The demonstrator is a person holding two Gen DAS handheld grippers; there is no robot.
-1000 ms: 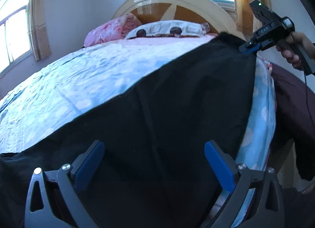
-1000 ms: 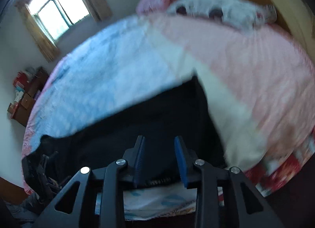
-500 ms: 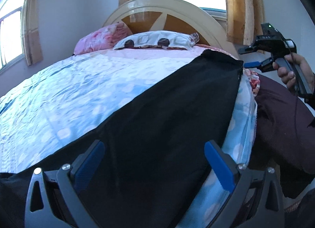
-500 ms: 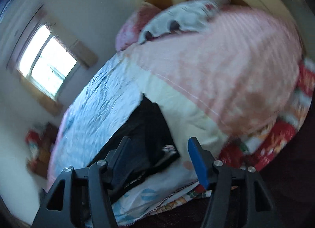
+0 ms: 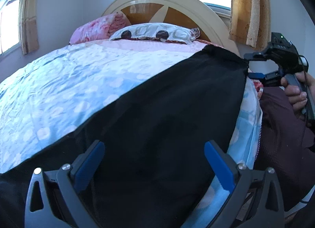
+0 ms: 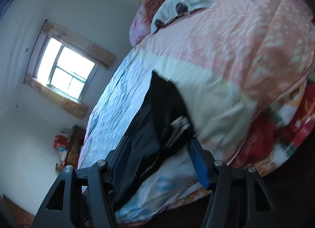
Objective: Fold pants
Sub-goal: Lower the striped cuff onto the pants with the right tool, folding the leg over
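Note:
Black pants (image 5: 161,113) lie spread flat along the near edge of the bed. My left gripper (image 5: 155,161) is open and hovers over one end of them, holding nothing. My right gripper (image 6: 160,159) is open at the other end, jaws on either side of the pants' end (image 6: 163,107) with a white label showing. In the left wrist view the right gripper (image 5: 254,65) is seen at the pants' far corner, held by a hand.
The bed has a light blue quilt (image 5: 69,90) and a pink blanket (image 6: 246,31). Pillows (image 5: 155,34) lie against a rounded headboard (image 5: 169,1). Windows (image 6: 65,70) are in the walls. A red patterned cover (image 6: 275,133) hangs over the bed's side.
My right gripper has opened and let go of the pants' end, then drawn back and tilted. The pants now lie flatter on the bed. My left gripper stayed open.

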